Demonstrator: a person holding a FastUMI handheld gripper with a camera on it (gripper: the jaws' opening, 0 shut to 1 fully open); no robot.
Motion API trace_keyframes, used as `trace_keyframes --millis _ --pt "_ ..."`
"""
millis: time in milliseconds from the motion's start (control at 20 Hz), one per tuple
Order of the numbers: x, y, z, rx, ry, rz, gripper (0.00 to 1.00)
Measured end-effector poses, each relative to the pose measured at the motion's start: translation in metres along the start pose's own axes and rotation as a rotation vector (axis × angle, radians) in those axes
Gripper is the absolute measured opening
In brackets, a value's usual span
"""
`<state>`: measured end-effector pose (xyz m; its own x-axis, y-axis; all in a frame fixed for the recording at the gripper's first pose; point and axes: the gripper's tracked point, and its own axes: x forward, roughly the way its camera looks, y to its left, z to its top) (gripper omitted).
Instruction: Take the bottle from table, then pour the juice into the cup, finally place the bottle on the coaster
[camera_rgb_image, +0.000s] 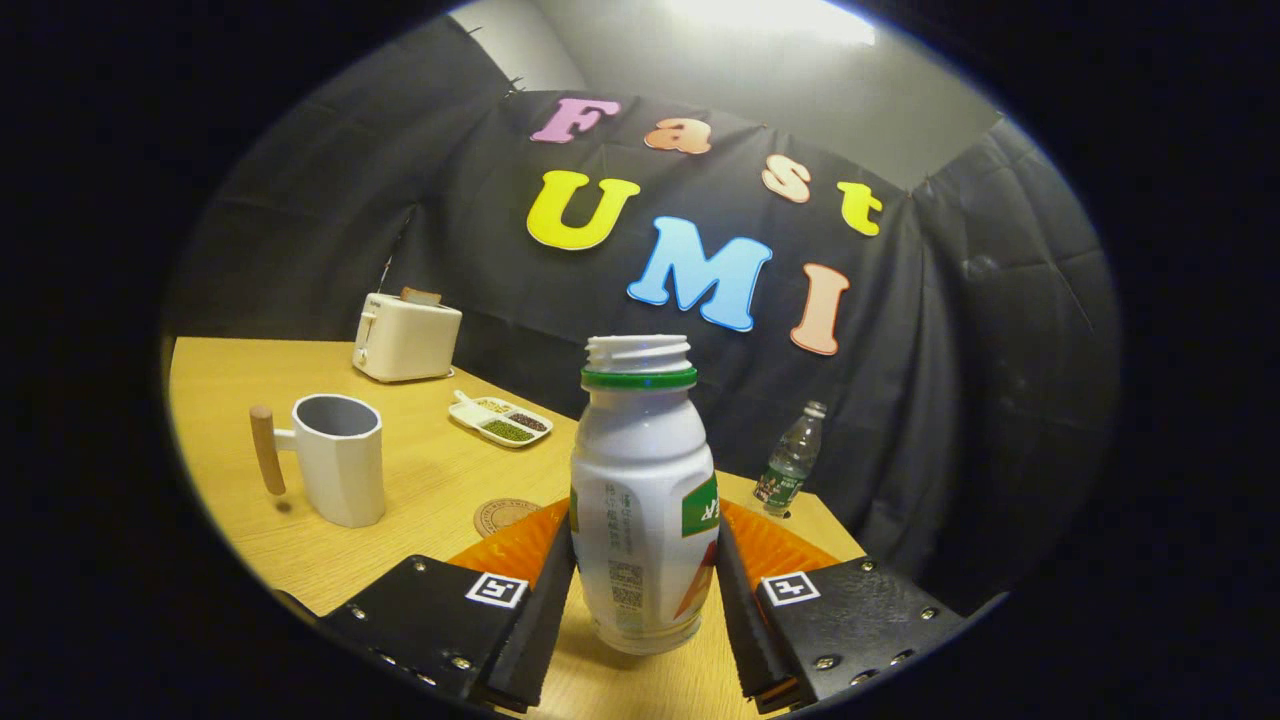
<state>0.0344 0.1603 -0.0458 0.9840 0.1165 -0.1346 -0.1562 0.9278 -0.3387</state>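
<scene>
You have two bottles: one white juice bottle at lower centre and one clear water bottle right of it. You also have one cup, one coaster, one toaster, and one divided dish at centre left.

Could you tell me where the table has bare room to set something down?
Bare wood lies between the cup and the toaster, and between the cup and the coaster. It is crowded near the gripper, whose fingers flank the bottle.
</scene>
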Motion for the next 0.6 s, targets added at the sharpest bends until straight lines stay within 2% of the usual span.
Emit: trace_keyframes --millis 250,600 --pt "0.003 0.015 0.020 -0.125 -0.029 -0.001 0.70" --pt "0.007 0.035 0.046 -0.369 -0.078 -0.037 0.70"
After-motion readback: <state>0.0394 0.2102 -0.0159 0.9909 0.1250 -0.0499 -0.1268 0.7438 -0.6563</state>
